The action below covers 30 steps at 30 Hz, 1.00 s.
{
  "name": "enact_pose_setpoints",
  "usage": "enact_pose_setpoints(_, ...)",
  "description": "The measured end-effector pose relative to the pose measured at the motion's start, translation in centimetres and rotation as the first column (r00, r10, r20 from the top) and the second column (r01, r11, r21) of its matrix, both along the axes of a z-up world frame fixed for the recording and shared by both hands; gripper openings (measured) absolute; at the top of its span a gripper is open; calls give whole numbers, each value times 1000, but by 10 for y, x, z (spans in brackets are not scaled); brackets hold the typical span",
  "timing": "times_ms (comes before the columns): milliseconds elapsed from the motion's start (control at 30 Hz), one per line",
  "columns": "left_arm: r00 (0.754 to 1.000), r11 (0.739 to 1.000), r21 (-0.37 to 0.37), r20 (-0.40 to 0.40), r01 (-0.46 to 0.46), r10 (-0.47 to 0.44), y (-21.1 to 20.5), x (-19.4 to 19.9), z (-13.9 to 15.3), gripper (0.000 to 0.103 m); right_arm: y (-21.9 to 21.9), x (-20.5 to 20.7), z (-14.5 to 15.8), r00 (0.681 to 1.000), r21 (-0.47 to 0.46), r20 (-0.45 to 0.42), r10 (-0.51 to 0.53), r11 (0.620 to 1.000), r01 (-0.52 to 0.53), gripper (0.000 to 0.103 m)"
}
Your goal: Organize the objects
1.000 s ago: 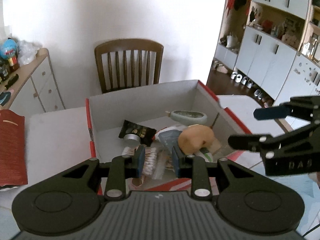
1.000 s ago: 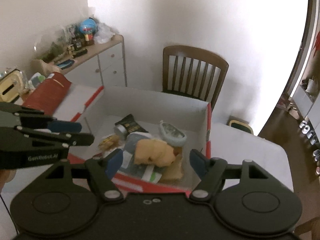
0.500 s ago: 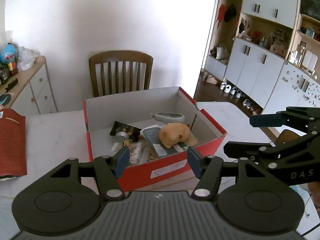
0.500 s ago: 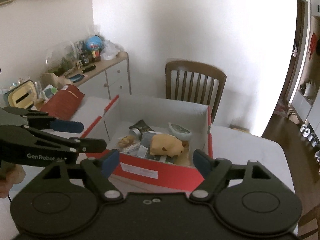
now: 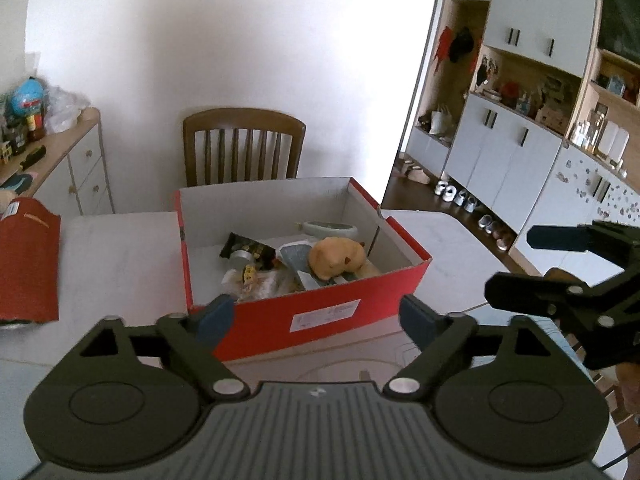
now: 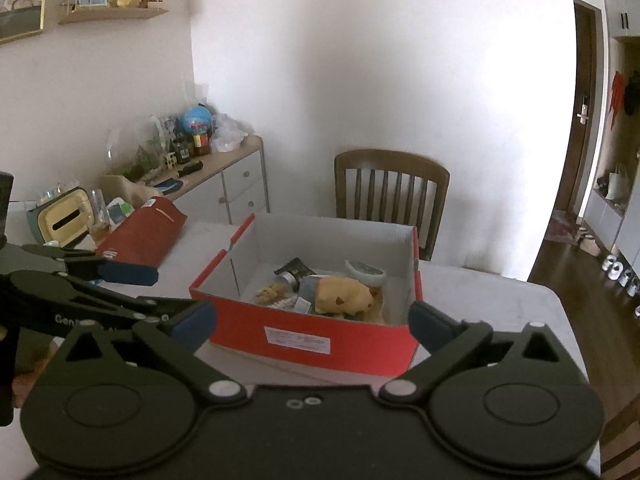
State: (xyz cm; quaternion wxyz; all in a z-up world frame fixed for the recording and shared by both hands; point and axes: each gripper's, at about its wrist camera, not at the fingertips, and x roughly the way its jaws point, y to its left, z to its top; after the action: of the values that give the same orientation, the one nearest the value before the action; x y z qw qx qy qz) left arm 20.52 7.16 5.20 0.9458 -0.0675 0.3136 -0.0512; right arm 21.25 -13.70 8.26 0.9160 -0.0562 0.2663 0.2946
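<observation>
Both grippers tilt downward toward the red box (image 5: 320,312) at the middle of the worktop (image 5: 120,236). The left gripper (image 5: 316,318) and the right gripper (image 6: 312,322) have just been opening their jaws, now wide and empty, short of the box holding the plush toy (image 6: 346,294).

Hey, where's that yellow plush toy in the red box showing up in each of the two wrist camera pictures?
Left wrist view: the yellow plush toy lies just right of centre, in the box's right half, nearer its front wall.
Right wrist view: it sits near the middle, low in the box, toward the front right corner.
Shared landmark: the wooden chair behind the red box.
</observation>
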Motion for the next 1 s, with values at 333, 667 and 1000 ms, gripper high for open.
enact_pose_setpoints(333, 999, 999, -17, -4, -34, 34, -1, -22, 1, 103, -12, -19, -9, 1000, 12, -16, -16, 1000, 16, 103)
enact_pose_setpoints(667, 996, 995, 45, 14, -88, 88, -5, -36, 1, 103, -20, -28, -15, 999, 9, -44, -19, 1000, 20, 103)
enact_pose_setpoints(1000, 990, 989, 51, 5, -139, 139, -1, -39, -2, 103, -22, -35, -23, 997, 8, -73, -15, 1000, 16, 103)
